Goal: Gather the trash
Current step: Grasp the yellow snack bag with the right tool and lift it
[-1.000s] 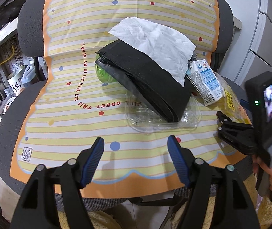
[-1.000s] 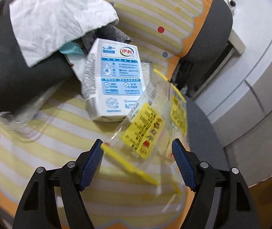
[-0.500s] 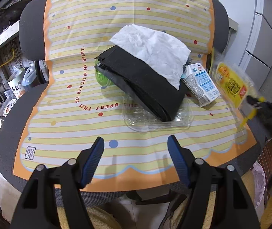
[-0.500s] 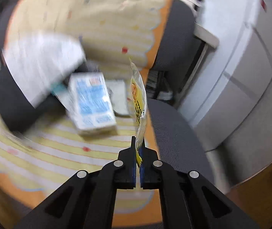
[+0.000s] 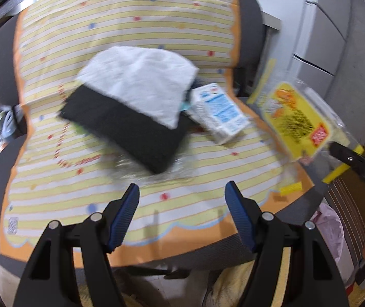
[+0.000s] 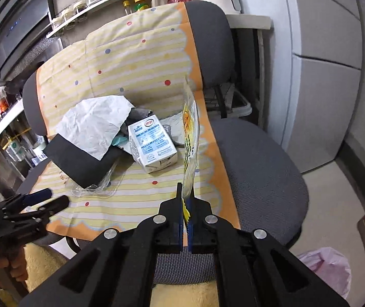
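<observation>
R tongs (image 6: pixel 186 202) clamped on yellow wrapper (image 6: pixel 190 138), held edge-on just right of milk carton (image 6: pixel 153 143); napkin (image 6: pixel 95 125) left of carton.

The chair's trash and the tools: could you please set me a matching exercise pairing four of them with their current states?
Things:
1. Yellow wrapper
2. Milk carton
3. White tissue
4. Left tool

States:
A. Lying on the black pad
B. Open, gripping nothing
C. Pinched in the right tool, lifted off the chair
D. Lying on the striped cloth, beside the pad

Pairs: 1-C, 2-D, 3-A, 4-B
</observation>
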Motion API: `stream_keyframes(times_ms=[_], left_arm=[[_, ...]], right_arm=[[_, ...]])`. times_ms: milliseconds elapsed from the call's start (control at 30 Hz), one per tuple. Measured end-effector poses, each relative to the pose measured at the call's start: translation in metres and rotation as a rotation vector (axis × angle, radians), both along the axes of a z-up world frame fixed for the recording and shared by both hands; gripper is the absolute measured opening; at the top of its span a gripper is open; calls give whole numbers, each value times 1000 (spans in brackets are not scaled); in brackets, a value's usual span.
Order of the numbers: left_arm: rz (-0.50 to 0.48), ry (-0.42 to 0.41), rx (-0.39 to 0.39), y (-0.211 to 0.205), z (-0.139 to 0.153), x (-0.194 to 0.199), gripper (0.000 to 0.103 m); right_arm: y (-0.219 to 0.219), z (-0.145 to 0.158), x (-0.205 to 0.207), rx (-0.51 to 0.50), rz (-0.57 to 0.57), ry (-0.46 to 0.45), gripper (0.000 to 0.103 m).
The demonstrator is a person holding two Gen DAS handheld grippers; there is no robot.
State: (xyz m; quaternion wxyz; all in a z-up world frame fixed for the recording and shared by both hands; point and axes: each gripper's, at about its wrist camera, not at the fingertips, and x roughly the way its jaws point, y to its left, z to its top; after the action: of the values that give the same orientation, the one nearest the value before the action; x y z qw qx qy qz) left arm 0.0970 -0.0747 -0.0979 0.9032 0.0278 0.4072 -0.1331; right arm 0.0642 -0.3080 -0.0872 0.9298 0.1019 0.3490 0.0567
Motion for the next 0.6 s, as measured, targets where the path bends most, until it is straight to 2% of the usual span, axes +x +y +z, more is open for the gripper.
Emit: stream_keyframes(times_ms=[133,333,600], left_arm=[[-9,3,10,-15,-3,13,68],[28,-3,39,-9,-6,20,68],[94,-15,62,15,-6,43,68]], right_arm=[[-5,-10,32,-10,43,-8,2],[-3,-31,86,-30,91,1,2],[26,-50,135,-197,133,21,2]])
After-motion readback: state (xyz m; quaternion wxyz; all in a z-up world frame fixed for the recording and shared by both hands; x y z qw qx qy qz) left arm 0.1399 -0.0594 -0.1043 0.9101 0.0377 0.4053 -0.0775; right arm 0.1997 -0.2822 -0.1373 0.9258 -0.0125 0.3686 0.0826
